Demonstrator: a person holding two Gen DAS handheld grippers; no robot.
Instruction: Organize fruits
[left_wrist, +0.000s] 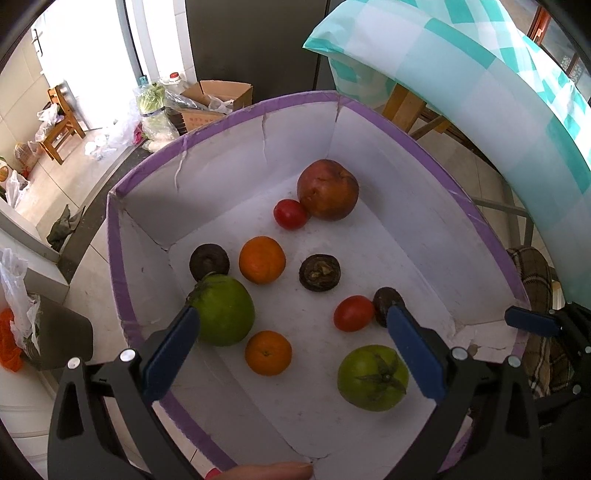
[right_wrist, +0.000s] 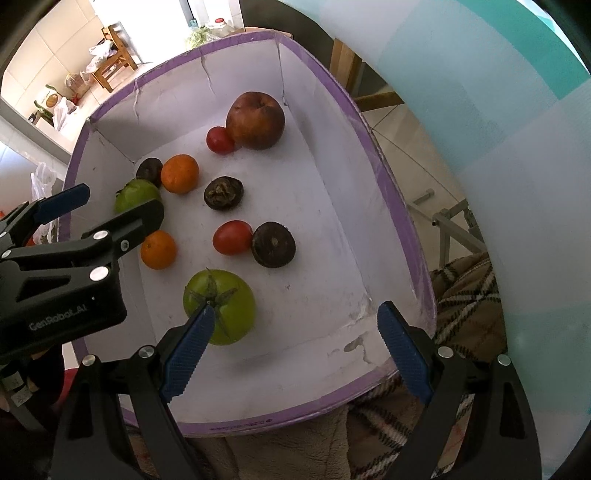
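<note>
Left wrist view: your left hand-held gripper hangs with its jaws wide apart and empty over the purple-rimmed box, where all the fruit lies loose on the white floor. A green tomato sits beside the left finger, an orange between the fingers, a second green tomato near the right one.

Right wrist view: your right hand-held gripper is likewise spread and empty, its left pad over the nearer green tomato. A red tomato touches a dark wrinkled fruit. The tomatoes look smooth and likely bruise easily, so take each across its widest part, gently; the oranges should stand a firmer squeeze.
</note>
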